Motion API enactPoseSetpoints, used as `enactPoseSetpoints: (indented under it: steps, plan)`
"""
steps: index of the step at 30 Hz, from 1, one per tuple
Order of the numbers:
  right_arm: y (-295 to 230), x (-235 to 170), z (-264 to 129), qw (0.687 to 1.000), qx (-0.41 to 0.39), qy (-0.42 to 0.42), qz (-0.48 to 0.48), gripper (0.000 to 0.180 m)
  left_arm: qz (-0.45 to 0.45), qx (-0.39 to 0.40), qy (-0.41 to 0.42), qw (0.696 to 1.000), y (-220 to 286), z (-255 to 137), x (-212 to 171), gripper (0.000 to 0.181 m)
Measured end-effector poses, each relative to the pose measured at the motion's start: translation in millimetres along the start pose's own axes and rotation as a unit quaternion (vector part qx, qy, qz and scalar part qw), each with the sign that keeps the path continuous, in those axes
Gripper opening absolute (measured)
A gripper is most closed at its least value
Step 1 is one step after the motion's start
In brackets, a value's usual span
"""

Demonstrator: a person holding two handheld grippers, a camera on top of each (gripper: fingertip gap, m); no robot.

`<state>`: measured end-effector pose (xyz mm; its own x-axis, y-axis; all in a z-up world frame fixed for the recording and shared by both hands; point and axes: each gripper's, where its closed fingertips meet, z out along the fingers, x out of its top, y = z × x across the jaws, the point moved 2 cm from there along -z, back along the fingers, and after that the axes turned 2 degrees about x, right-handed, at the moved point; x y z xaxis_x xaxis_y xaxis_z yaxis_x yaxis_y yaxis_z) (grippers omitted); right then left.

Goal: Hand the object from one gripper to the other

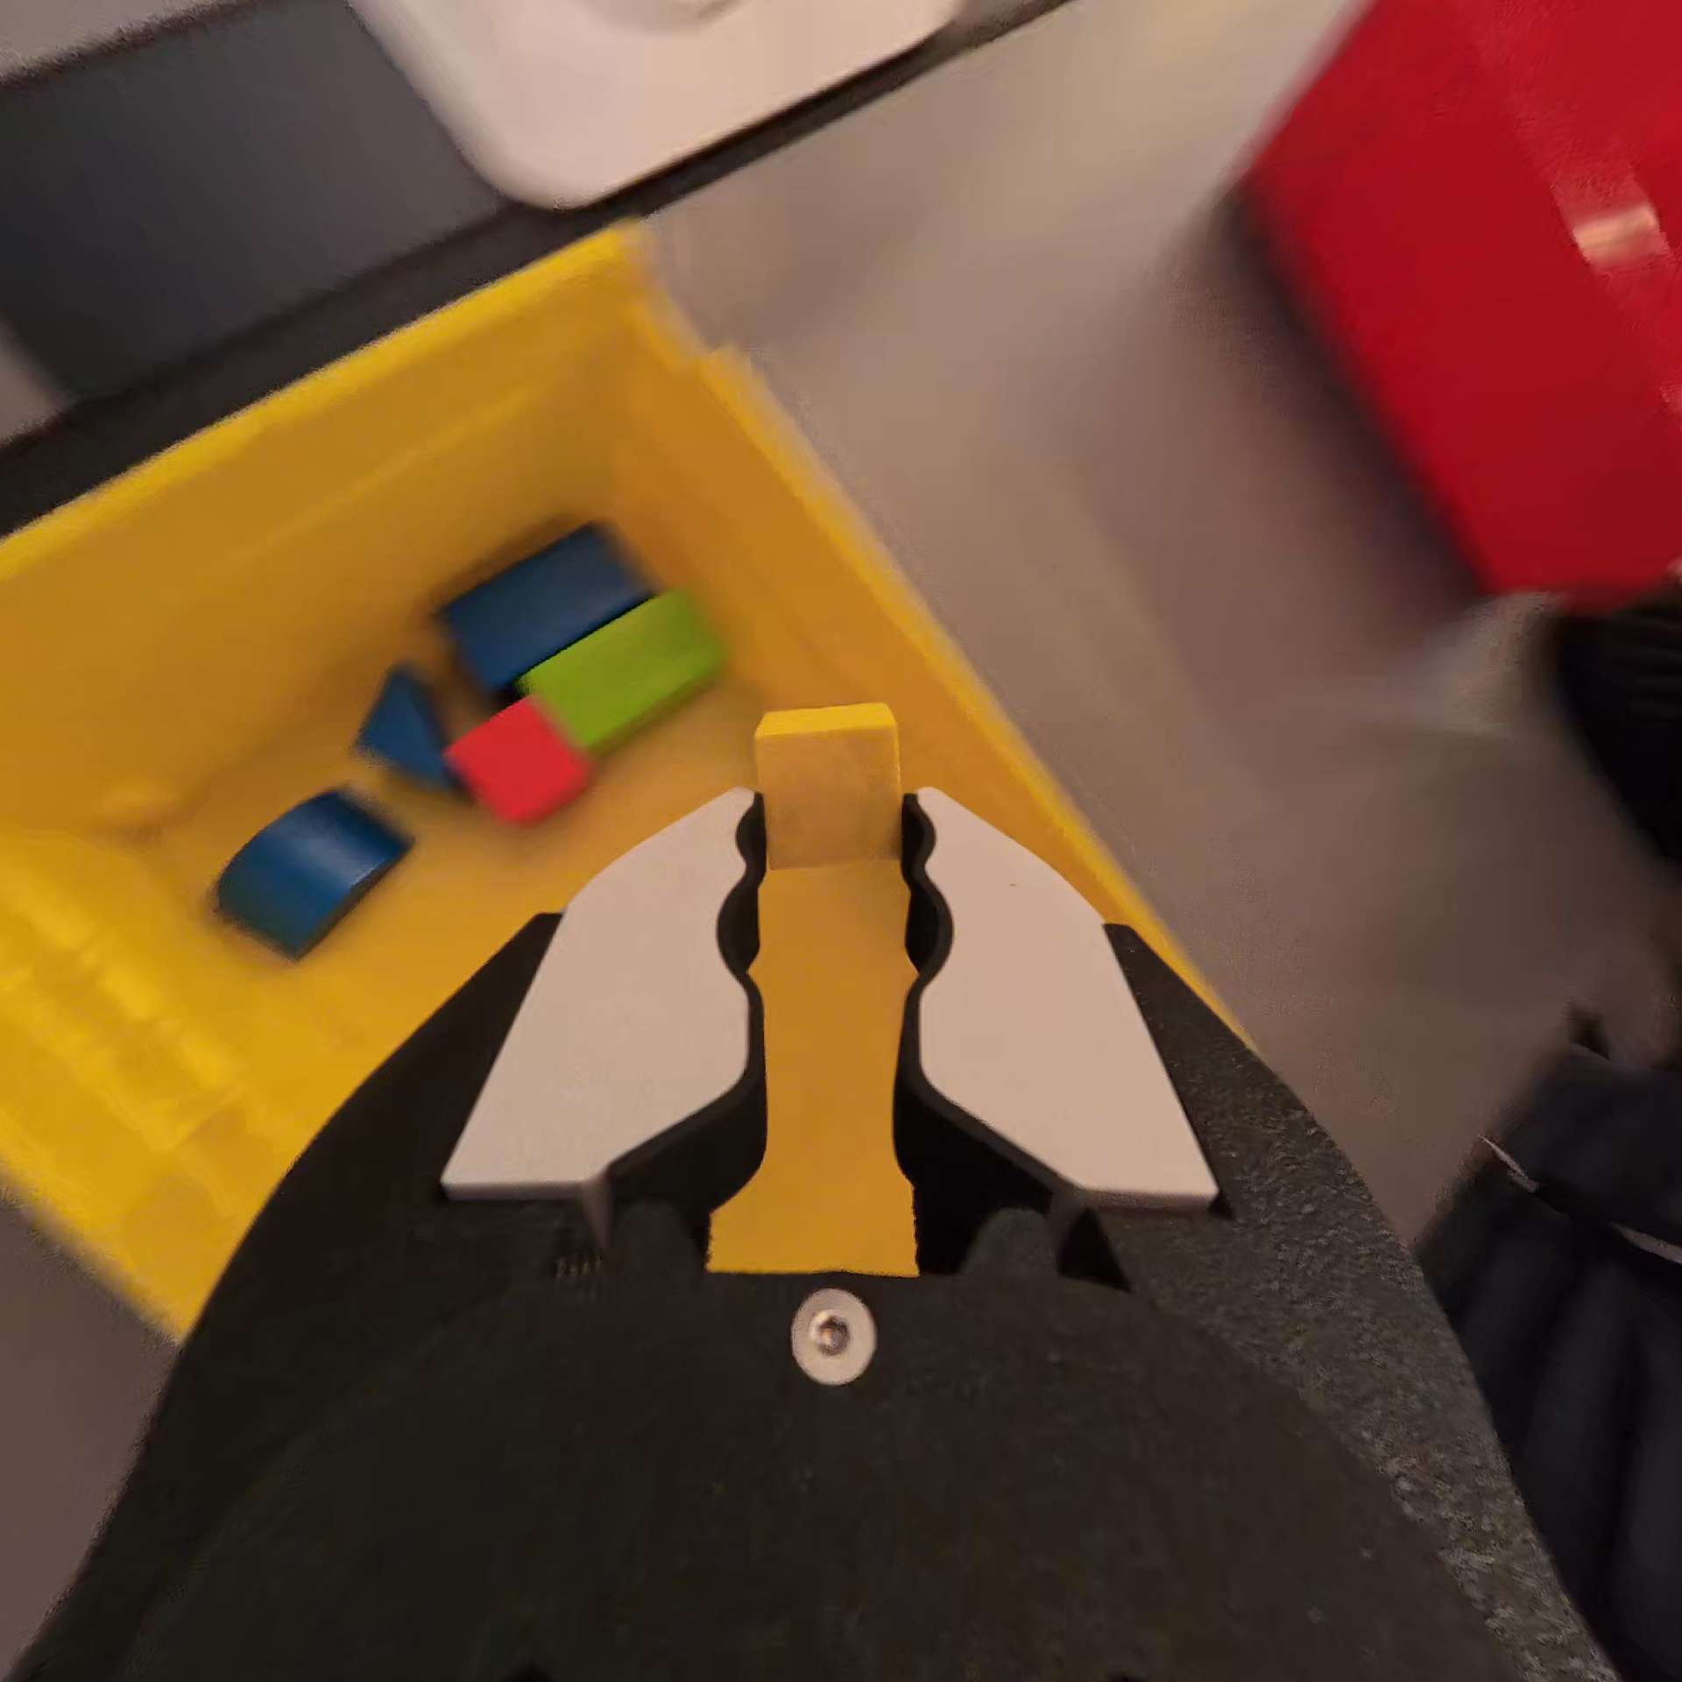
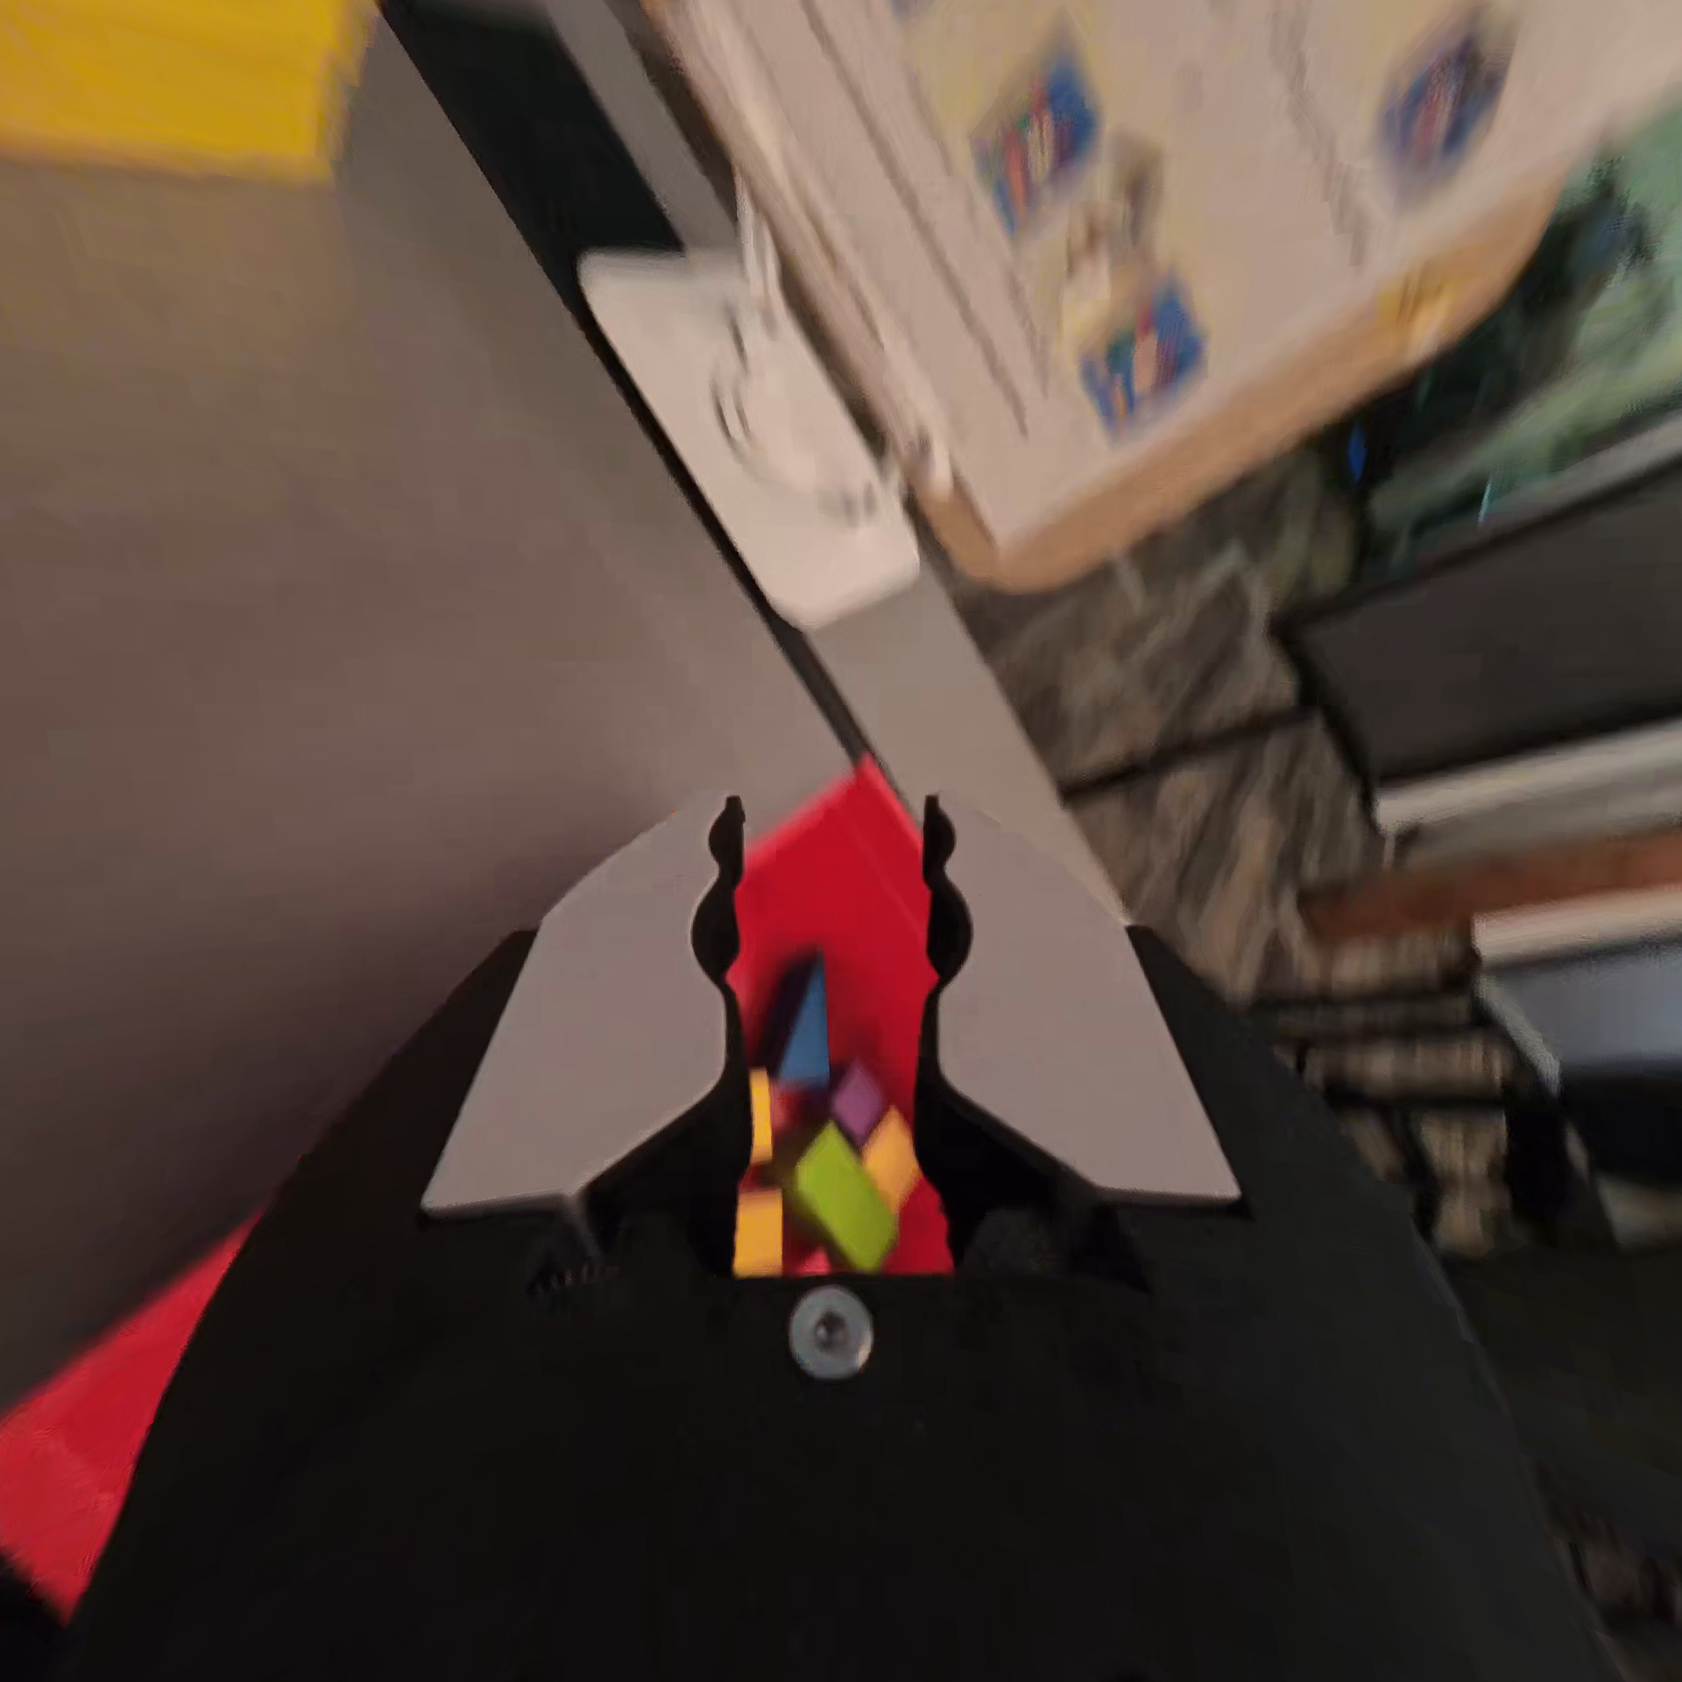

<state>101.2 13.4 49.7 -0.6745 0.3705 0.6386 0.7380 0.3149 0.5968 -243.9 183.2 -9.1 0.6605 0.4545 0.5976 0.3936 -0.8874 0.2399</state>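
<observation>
In the left wrist view, the left gripper (image 1: 828,801) is clamped on a small yellow block (image 1: 826,787), pinching it at the very tips of its grey-and-black fingers (image 1: 637,983). The block is a flat, rectangular wooden piece with a matte yellow face and a paler top edge, standing upright between the tips and rising a little above them. It is held over a yellow bin (image 1: 300,510) that sits on a grey table (image 1: 1047,437). On the bin's floor lie several blocks: a large blue block (image 1: 537,605), a green block (image 1: 628,664) touching it, a red cube (image 1: 519,760) at the green one's end, a blue wedge (image 1: 405,719) just beside the cube, and a curved blue block (image 1: 305,869) set apart. A red bin (image 1: 1474,273), blurred, shows at the upper right.

In the right wrist view, the right gripper (image 2: 828,819) has its fingers apart with nothing between them. It hangs over the red bin (image 2: 819,874), where a blurred heap of blocks shows through the gap: a blue triangle (image 2: 805,1038), a purple piece (image 2: 860,1097) and a green block (image 2: 842,1197), with orange-yellow ones alongside. The yellow bin's corner (image 2: 173,82) shows at the upper left.
</observation>
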Motion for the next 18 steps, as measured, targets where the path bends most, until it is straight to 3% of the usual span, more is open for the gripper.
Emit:
enactPoseSetpoints:
  steps: [3, 7, 12, 18]
  plan:
    - [-45.6, 59.2, -7.3, 0.985, 0.032, 0.138, -0.102, 0.039, 0.092, -0.161, 0.033, 0.982, 68.3, -23.9, 3.0, 0.028]
    - [-123.8, 115.2, -16.6, 0.944, 0.089, 0.235, -0.214, 0.043, 0.219, -0.259, 0.009, 0.941, 123.7, -33.1, -13.6, 0.028]
    - [-195.7, 151.4, -25.8, 0.905, 0.129, 0.288, -0.286, 0.048, 0.304, -0.309, -0.039, 0.900, 162.1, -29.4, -32.7, 0.028]
    - [-225.7, 162.2, -31.0, 0.885, 0.145, 0.314, -0.312, 0.049, 0.331, -0.329, -0.076, 0.881, 185.5, -18.5, -38.7, 0.028]
